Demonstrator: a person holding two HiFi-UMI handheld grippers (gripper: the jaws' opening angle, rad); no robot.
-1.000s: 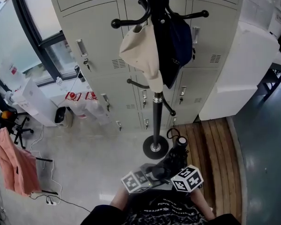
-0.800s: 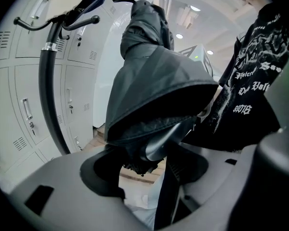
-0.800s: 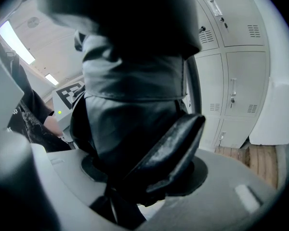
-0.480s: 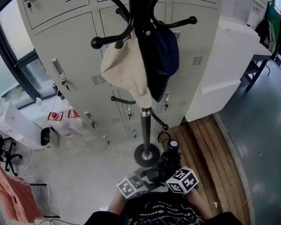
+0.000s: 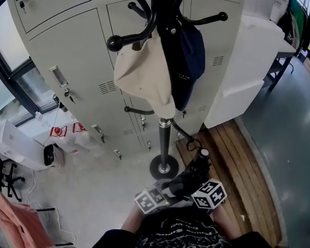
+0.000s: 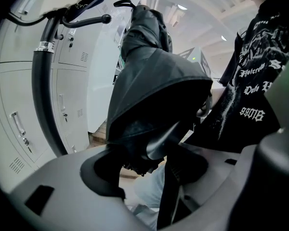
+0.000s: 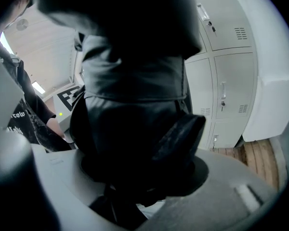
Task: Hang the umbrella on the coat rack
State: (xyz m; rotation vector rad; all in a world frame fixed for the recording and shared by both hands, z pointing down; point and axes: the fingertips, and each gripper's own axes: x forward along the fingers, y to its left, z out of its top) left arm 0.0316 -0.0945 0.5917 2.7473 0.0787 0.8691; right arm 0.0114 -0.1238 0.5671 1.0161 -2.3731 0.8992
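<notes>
The folded black umbrella lies low in the head view, its tip toward the coat rack's round base. My left gripper and right gripper are both shut on it, side by side, marker cubes toward me. Black umbrella fabric fills the left gripper and its view. The right gripper likewise clamps dark umbrella fabric. The black coat rack stands just ahead, with knobbed hooks; its pole shows left of the umbrella.
A cream bag and a navy cap hang on the rack. Grey lockers stand behind it, a white cabinet to the right. A wooden platform lies at right; a white device and cables at left.
The rack has drawn nearer and larger in the head view. Both grippers, still holding the umbrella, have shifted slightly right toward its base.
</notes>
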